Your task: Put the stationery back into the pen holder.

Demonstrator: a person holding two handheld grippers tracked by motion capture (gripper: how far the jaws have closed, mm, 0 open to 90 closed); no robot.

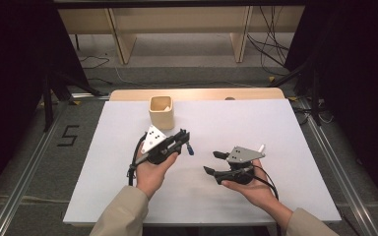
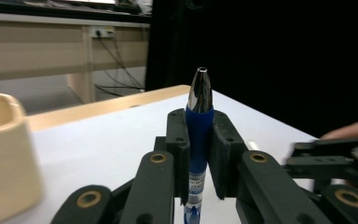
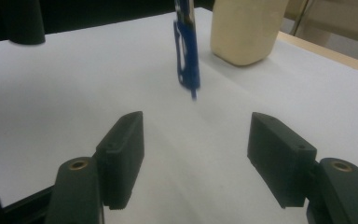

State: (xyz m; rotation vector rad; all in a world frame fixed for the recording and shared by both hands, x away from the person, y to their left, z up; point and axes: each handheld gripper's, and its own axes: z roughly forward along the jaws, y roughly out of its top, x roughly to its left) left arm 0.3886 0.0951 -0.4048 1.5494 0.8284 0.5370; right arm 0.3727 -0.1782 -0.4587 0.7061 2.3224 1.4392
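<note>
A blue pen [image 2: 199,135] with a silver tip stands between the jaws of my left gripper [image 2: 200,126], which is shut on its barrel. From above, that left gripper [image 1: 182,136] hovers over the white table, just in front of a beige cup [image 1: 161,112], with the pen [image 1: 189,148] poking out below the fingers. My right gripper [image 1: 211,162] is to its right, pointing left, open with nothing between its jaws. In the right gripper view the open right gripper [image 3: 196,123] faces the hanging pen [image 3: 186,51] and the cup [image 3: 244,30].
The white table top [image 1: 256,123] has a wooden strip along its far edge. A small white object lies by the right gripper's body [image 1: 261,147]. Dark stands, cables and a wooden bench lie beyond the table.
</note>
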